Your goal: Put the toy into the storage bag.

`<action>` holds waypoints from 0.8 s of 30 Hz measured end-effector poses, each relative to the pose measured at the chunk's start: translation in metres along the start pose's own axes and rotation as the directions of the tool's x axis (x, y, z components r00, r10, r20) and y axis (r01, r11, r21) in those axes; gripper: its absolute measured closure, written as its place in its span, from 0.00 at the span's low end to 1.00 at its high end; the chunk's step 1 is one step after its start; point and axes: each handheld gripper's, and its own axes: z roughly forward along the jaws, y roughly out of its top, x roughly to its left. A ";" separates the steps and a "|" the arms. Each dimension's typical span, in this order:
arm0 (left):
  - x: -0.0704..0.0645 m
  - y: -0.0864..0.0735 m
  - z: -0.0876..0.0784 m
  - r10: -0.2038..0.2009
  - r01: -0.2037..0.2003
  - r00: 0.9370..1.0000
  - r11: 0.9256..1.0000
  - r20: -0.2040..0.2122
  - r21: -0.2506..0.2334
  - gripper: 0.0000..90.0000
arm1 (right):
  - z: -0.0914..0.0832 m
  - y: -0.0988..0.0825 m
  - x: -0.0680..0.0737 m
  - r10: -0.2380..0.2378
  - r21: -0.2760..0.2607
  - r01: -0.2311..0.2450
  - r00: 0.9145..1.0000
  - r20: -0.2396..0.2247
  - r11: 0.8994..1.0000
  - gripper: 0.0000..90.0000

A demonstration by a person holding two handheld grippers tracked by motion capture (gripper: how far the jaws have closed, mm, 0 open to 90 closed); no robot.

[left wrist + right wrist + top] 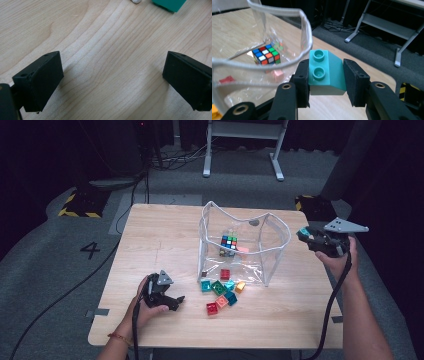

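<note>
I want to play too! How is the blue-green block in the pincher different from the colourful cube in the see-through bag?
The teal block is one plain colour with two round studs on top; the puzzle cube has small squares of many colours. The block is squeezed between the right gripper's jaws, up by the rim of the clear bag; the cube rests on the bag's bottom. Both are small toys.

A lab-like recording space, not a home.

A small wooden table (150, 245) stands on grey carpet (50, 250) marked with a numeral 4 (90, 250), amid black curtains, trailing cables (175, 157), yellow-black hazard tape (79, 212) and a white metal stand (242, 140).
</note>
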 end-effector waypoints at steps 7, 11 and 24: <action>0.000 0.000 0.000 0.000 0.000 1.000 1.000 0.000 0.000 0.04 | 0.005 0.028 -0.006 -0.001 -0.020 0.001 1.000 0.001 1.000 0.66; 0.000 0.000 0.000 0.000 0.000 1.000 1.000 0.000 0.000 0.04 | 0.011 0.041 -0.007 -0.008 -0.022 0.008 1.000 0.000 1.000 0.66; 0.000 0.000 0.000 0.000 0.000 1.000 1.000 0.000 0.000 0.04 | 0.032 0.075 0.015 -0.064 -0.008 0.063 0.995 -0.070 0.998 0.66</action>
